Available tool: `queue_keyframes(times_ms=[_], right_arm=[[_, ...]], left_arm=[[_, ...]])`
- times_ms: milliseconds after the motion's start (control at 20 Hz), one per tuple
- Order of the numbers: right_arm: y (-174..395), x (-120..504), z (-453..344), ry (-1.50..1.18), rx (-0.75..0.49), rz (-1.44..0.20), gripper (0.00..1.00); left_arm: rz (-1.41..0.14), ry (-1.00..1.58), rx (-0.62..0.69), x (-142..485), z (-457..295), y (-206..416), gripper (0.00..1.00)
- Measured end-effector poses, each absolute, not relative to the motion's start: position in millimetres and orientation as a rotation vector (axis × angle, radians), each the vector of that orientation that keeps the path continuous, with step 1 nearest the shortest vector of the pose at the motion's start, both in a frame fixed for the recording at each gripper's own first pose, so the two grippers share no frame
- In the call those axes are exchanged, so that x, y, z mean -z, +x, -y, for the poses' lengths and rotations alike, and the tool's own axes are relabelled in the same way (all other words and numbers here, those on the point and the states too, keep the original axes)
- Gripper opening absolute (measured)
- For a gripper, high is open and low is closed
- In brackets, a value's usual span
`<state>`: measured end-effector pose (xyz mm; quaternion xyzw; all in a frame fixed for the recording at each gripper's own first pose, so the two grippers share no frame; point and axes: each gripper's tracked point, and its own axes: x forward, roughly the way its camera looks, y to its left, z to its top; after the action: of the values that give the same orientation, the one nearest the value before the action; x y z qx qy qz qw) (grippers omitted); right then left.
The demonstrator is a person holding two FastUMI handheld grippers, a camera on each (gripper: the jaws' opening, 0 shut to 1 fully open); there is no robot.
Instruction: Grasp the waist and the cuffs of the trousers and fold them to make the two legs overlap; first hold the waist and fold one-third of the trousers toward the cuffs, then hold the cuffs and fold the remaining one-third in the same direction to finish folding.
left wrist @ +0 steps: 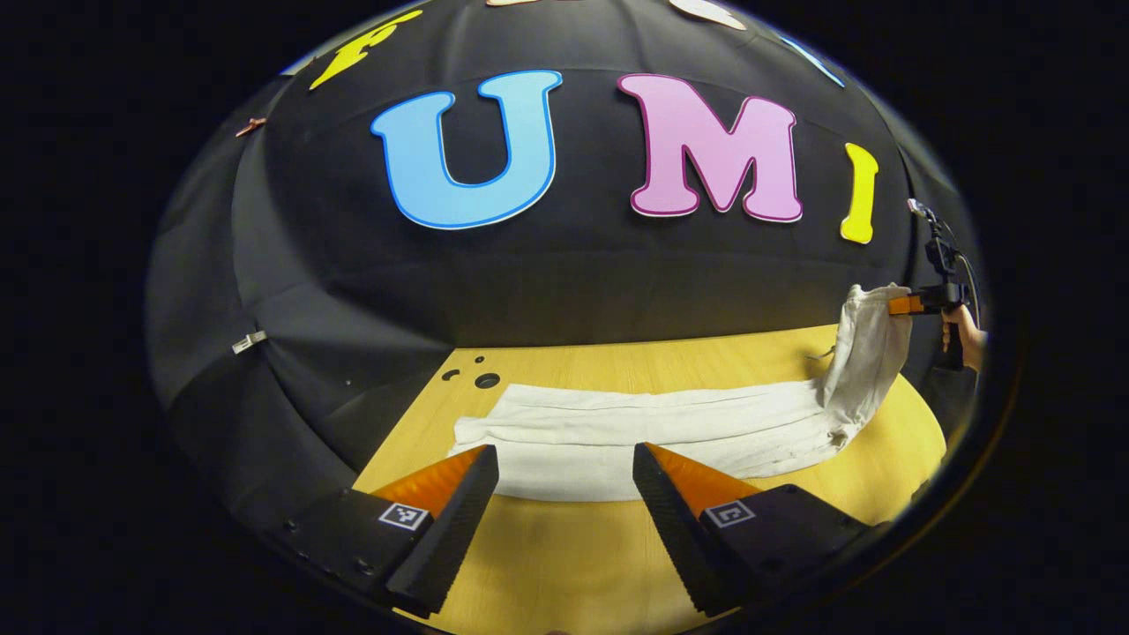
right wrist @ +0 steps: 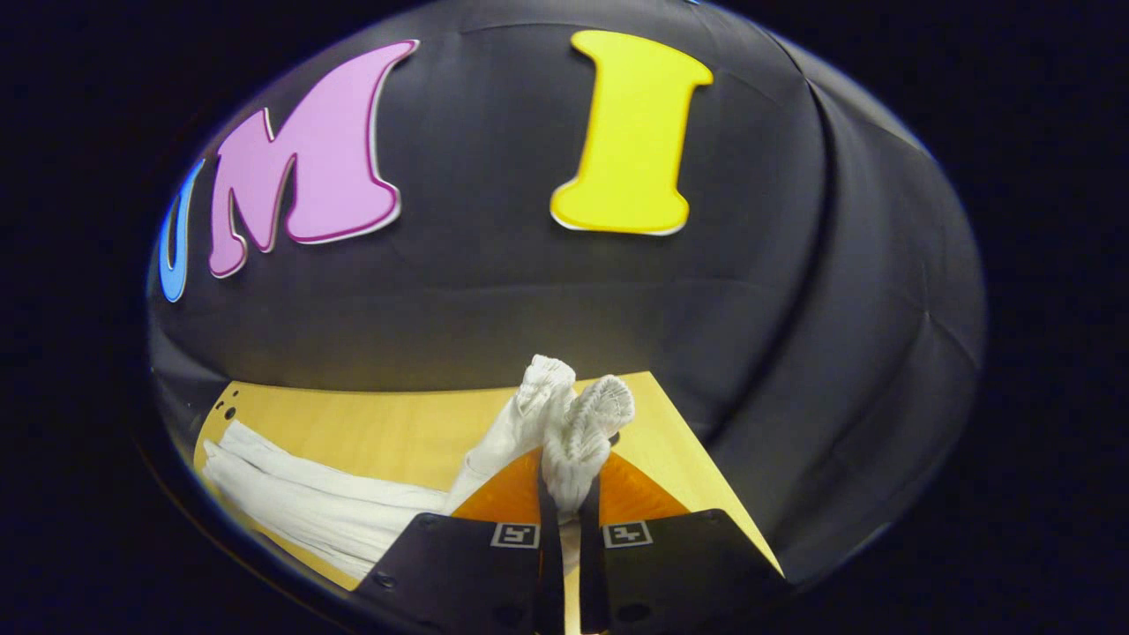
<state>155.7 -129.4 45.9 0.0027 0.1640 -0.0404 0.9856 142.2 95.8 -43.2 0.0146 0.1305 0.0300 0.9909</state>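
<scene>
White trousers (left wrist: 635,432) lie lengthwise on the wooden tabletop (left wrist: 564,564), their gathered end raised off it and pinched between both fingers of the right claw (right wrist: 564,494), while the left claw (left wrist: 564,481) hovers spread wide, holding nothing, just before the cloth.

Left gripper (left wrist: 564,481) low and level, fingers spread wide, nothing between them. Right gripper (right wrist: 564,494) raised, fingers pinched together on a bunched end of the trousers (right wrist: 573,432). Seen from the left gripper view, held up by a hand (left wrist: 963,335) at the far right.
</scene>
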Motion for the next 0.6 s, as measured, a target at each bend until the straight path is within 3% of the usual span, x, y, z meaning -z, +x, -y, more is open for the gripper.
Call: queue_keyframes(times_ms=[400, 600], right_arm=[[112, -110, 132, 0.028, -0.128, -0.294, 0.11], [112, -105, 135, 0.011, -0.187, -0.311, 0.11]], left_arm=[[-0.295, 0.009, -0.008, 78, -120, 114, 0.98], [-0.294, -0.074, 0.008, 95, -141, 110, 0.98]])
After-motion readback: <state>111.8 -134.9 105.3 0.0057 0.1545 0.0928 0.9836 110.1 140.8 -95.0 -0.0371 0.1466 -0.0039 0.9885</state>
